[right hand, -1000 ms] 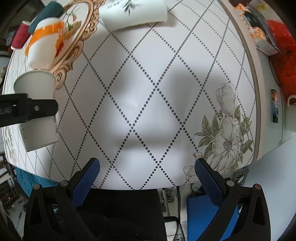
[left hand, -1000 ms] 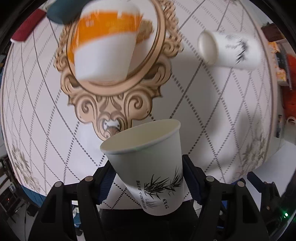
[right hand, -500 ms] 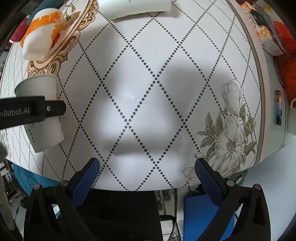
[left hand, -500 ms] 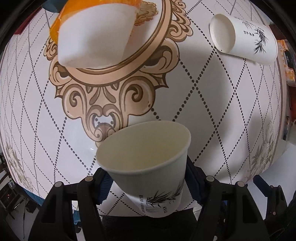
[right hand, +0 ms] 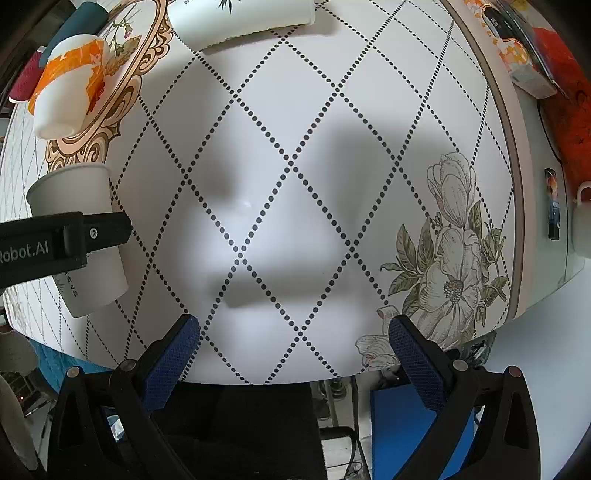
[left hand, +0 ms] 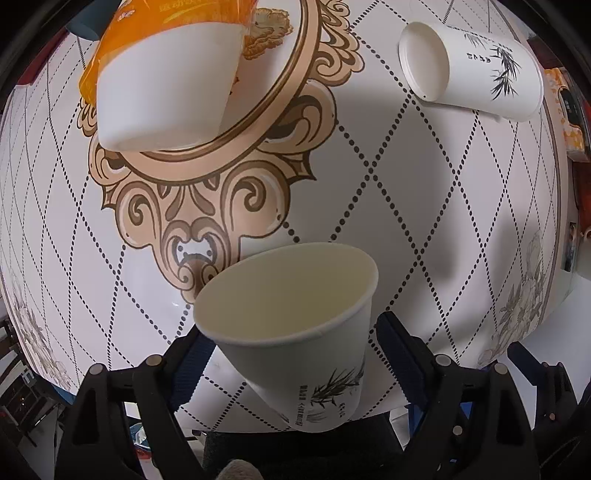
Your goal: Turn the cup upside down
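Observation:
My left gripper is shut on a white paper cup with a bamboo print. The cup is held above the table, mouth tilted up toward the camera, and looks empty inside. In the right wrist view the same cup hangs at the far left, clamped by the left gripper's black finger. My right gripper is open and empty above the table's near edge.
An orange-and-white cup stands upside down on the gold medallion. Another bamboo-print cup lies on its side at the back right; it also shows in the right wrist view. Boxes and red cloth lie beyond the right table edge.
The left gripper has tilted the held cup so its open mouth now faces the camera, and the view has shifted nearer over the table. The right gripper has barely moved.

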A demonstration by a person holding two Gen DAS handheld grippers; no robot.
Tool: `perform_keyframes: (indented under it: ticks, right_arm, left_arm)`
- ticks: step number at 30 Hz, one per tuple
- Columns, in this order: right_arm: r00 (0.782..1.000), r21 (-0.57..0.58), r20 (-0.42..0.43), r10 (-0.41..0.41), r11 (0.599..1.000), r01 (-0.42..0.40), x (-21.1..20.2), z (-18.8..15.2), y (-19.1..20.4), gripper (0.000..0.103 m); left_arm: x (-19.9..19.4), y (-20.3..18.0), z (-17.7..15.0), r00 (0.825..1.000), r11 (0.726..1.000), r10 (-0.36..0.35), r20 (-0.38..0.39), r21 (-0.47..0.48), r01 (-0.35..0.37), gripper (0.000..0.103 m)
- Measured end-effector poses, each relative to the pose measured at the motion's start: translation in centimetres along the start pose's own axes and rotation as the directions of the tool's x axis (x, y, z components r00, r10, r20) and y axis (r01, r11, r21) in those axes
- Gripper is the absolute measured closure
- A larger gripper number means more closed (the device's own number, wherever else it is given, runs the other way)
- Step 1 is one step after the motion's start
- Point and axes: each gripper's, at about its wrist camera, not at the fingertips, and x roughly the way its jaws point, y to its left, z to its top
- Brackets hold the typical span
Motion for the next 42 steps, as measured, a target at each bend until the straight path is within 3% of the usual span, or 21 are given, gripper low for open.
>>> perform_keyframes:
  ticks: [5, 9, 15, 21, 26, 34, 39, 42]
  right_arm:
    - [1.000, 0.003, 0.002, -0.001, 1.000, 0.001, -0.2, 0.1, 0.0, 0.000]
    - [1.000, 0.009, 0.006, 0.008, 1.000, -0.008, -1.1, 0.3, 0.0, 0.000]
    - [0.998, -0.020, 0.046, 0.042, 0.999, -0.041, -4.5, 0.2, 0.5, 0.000]
    - [0.995, -0.125, 0.082, 0.055, 0.991, -0.045, -8.1, 0.7, 3.2, 0.000]
    - [0.994, -0.230, 0.100, 0.051, 0.973, -0.026, -10.2, 1.5, 6.9, 0.000]
    - [0.996, -0.366, 0.090, 0.023, 0.931, 0.012, -10.6, 2.5, 12.2, 0.000]
    - [0.995, -0.475, 0.093, -0.036, 0.877, 0.076, -10.5, 2.6, 14.8, 0.000]
    - [0.989, -0.553, 0.119, -0.091, 0.821, 0.142, -10.7, 2.4, 15.9, 0.000]
  left_arm:
    - [-1.0, 0.6, 0.2, 1.000, 1.000, -0.002, 0.011, -0.009, 0.002, 0.016]
    - [-4.2, 2.5, 0.8, 0.999, 0.999, -0.026, 0.042, -0.026, 0.028, 0.016]
    - [-10.3, 4.9, -0.9, 0.986, 0.996, -0.024, 0.167, -0.077, 0.037, 0.016]
    - [-13.0, 10.4, -4.0, 0.974, 0.987, 0.008, 0.225, -0.156, 0.028, 0.016]
    - [-11.8, 13.8, -6.4, 0.971, 0.970, 0.031, 0.236, -0.240, 0.028, 0.016]
    - [-10.1, 18.2, -8.5, 0.975, 0.929, -0.010, 0.221, -0.358, 0.090, 0.016]
    - [-9.0, 19.5, -8.8, 0.977, 0.914, -0.036, 0.212, -0.389, 0.118, 0.016]
    - [-8.1, 20.0, -8.8, 0.978, 0.907, -0.040, 0.206, -0.404, 0.122, 0.016]
